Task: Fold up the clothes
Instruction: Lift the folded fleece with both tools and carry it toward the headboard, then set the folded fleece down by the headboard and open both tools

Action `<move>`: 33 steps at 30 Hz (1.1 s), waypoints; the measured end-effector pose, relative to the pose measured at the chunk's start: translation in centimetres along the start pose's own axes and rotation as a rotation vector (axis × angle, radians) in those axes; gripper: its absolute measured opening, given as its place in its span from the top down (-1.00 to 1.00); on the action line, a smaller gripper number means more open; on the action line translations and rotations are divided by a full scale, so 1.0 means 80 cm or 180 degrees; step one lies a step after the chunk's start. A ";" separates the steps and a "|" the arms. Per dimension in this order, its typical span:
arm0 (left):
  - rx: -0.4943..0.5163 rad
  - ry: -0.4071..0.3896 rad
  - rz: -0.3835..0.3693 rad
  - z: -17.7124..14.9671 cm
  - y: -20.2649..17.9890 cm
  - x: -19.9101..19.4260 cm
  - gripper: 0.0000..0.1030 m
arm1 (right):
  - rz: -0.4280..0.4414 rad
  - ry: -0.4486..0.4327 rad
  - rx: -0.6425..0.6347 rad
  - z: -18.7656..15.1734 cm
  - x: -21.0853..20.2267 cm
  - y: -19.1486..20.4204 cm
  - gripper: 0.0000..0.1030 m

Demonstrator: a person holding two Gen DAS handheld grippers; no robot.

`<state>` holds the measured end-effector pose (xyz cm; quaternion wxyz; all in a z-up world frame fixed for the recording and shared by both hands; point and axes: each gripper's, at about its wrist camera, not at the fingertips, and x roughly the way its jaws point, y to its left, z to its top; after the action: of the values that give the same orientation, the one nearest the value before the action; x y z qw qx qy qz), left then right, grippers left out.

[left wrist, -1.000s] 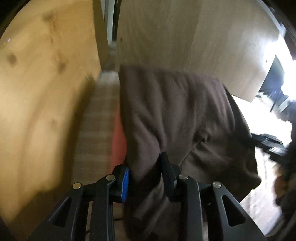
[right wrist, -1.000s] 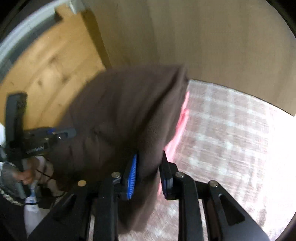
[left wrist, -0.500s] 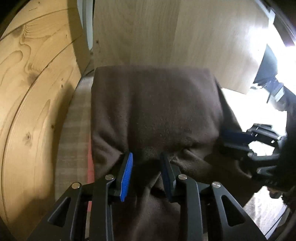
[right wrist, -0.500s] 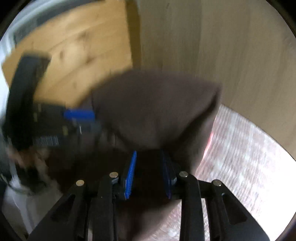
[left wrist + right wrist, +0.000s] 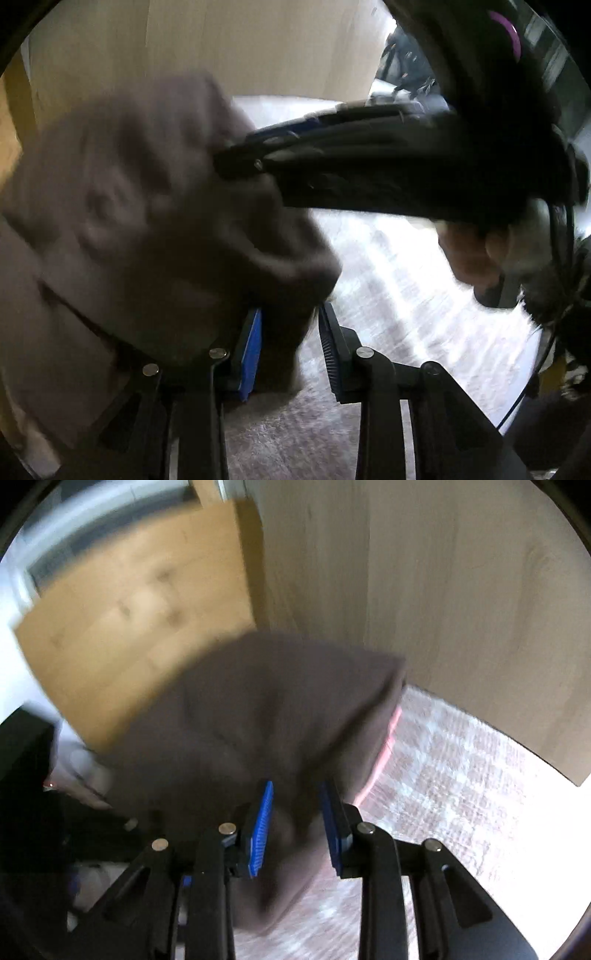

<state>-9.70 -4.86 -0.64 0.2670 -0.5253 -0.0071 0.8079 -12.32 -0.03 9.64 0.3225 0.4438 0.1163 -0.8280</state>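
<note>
Left wrist: right gripper (image 5: 236,155) now much nearer | both grippers clamp brown garment (image 5: 266,709), unchanged

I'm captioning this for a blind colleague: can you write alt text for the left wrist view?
The left gripper pinches a fold of a blurred brown garment. The right gripper reaches in from the right onto the same cloth, above a pale checked surface.
</note>
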 end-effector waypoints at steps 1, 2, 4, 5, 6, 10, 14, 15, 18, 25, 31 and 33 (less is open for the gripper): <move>-0.0048 -0.0035 -0.0015 -0.004 0.001 -0.003 0.46 | -0.0078 0.0141 -0.0036 -0.004 0.015 -0.003 0.48; -0.0129 -0.0009 -0.0023 -0.007 0.002 -0.012 0.46 | -0.0071 0.0130 -0.0011 -0.006 0.012 -0.006 0.48; -0.0254 -0.0054 0.0038 -0.018 0.004 -0.035 0.40 | -0.0070 0.0117 0.0117 -0.007 -0.004 -0.013 0.47; -0.0301 -0.0119 0.0105 -0.024 0.005 -0.048 0.35 | -0.0068 0.0101 0.0203 -0.009 -0.015 -0.017 0.46; -0.0384 -0.0157 0.0172 -0.031 0.006 -0.059 0.21 | -0.0061 0.0080 0.0289 -0.012 -0.028 -0.020 0.40; -0.0734 -0.0342 0.0399 -0.058 0.011 -0.098 -0.29 | 0.0117 -0.0121 0.0624 -0.049 -0.092 -0.025 0.05; -0.0875 -0.0416 0.0543 -0.077 -0.012 -0.127 -0.32 | 0.0052 -0.0236 0.0734 -0.090 -0.140 -0.009 -0.08; -0.0852 -0.0429 0.0605 -0.081 -0.023 -0.133 -0.33 | 0.0021 -0.0258 0.0757 -0.103 -0.152 -0.004 -0.10; -0.0792 -0.0495 0.0864 -0.082 -0.054 -0.136 -0.39 | -0.0072 -0.0246 0.0794 -0.141 -0.188 0.001 -0.12; -0.0784 -0.0706 0.1227 -0.073 -0.090 -0.151 -0.52 | -0.0239 -0.0319 0.0794 -0.194 -0.221 0.024 -0.12; -0.0849 -0.0868 0.1250 -0.085 -0.112 -0.179 -0.54 | -0.0458 -0.0361 0.0871 -0.229 -0.245 0.029 -0.12; -0.0859 -0.0927 0.1282 -0.088 -0.118 -0.189 -0.55 | -0.0455 -0.0377 0.0934 -0.238 -0.252 0.026 -0.12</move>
<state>4.92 -5.29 11.78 0.0249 -0.4252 -0.0484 0.9034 9.59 16.19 15.15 0.2009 0.4271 0.0062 -0.8816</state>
